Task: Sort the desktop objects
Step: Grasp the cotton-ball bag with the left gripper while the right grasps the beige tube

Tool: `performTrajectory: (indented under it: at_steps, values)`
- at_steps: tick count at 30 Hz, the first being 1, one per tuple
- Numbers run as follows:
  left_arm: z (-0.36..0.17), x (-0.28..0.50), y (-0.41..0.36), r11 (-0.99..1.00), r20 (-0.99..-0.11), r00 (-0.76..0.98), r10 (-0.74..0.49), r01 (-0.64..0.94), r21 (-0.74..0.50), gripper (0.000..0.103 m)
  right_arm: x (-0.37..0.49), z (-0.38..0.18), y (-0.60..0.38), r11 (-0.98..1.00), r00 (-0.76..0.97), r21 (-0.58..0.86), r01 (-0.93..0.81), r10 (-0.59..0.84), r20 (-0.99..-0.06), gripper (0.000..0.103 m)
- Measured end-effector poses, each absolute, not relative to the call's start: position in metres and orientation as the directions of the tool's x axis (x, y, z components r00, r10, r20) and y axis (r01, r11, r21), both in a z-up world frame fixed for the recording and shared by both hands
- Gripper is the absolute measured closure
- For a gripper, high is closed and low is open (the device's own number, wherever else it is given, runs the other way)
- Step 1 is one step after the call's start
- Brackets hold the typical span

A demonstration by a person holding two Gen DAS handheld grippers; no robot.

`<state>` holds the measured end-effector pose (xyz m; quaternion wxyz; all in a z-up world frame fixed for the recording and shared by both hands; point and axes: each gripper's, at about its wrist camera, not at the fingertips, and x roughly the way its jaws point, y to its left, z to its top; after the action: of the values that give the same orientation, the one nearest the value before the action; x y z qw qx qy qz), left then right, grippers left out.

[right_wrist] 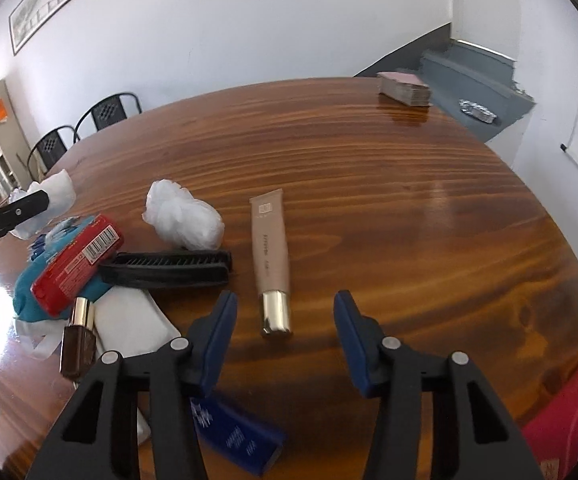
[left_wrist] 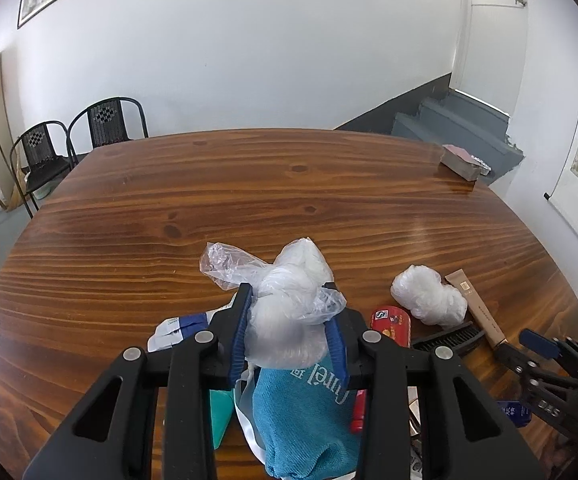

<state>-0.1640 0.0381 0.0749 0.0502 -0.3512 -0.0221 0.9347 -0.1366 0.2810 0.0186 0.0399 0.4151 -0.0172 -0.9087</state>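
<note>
My left gripper (left_wrist: 289,300) is shut on a clear plastic bag of white stuff (left_wrist: 289,308) and holds it above a teal cloth (left_wrist: 305,412). It shows at the left of the right wrist view (right_wrist: 45,200). My right gripper (right_wrist: 285,300) is open and empty, its fingers either side of the gold cap of a beige cosmetic tube (right_wrist: 271,248). A second white plastic bundle (right_wrist: 183,220) lies on the wooden table (right_wrist: 409,220), next to a black comb (right_wrist: 167,270) and a red packet (right_wrist: 77,264).
A brown bottle (right_wrist: 77,340), a white pad (right_wrist: 129,328) and a blue box (right_wrist: 233,436) lie near my right gripper. A red item (right_wrist: 565,412) sits at the right edge. A pink-topped stack (right_wrist: 405,88) stands at the far corner. Two black chairs (left_wrist: 73,140) stand beyond the table.
</note>
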Motion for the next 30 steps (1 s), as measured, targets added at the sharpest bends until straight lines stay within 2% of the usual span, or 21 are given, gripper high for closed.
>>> performTrajectory:
  at_steps: [6,8,10,11,18,30]
  values:
    - [0.074,-0.165,0.041,-0.993,-0.661,-0.742,0.114,-0.085,-0.076,0.066,-0.155,0.008,0.273,-0.998,-0.628,0.018,0.058,-0.051,-0.776,0.052]
    - [0.075,-0.163,0.041,-0.993,-0.659,-0.743,0.117,-0.087,-0.079,0.066,-0.157,0.008,0.271,-0.998,-0.629,0.008,0.064,-0.046,-0.776,0.060]
    - [0.076,-0.163,0.042,-0.992,-0.659,-0.742,0.122,-0.092,-0.081,0.066,-0.158,0.009,0.270,-0.998,-0.629,-0.003,0.068,-0.041,-0.776,0.077]
    - [0.077,-0.162,0.043,-0.992,-0.658,-0.743,0.123,-0.092,-0.081,0.066,-0.157,0.009,0.269,-0.997,-0.629,0.000,0.071,-0.045,-0.776,0.079]
    - [0.078,-0.154,0.054,-0.990,-0.655,-0.742,0.139,-0.115,-0.080,0.066,-0.138,0.020,0.276,-0.996,-0.653,0.050,0.070,-0.083,-0.753,0.079]
    - [0.095,-0.118,0.087,-0.979,-0.625,-0.754,0.200,-0.186,-0.088,0.066,-0.065,0.075,0.300,-0.991,-0.779,0.131,0.030,-0.105,-0.618,0.079]
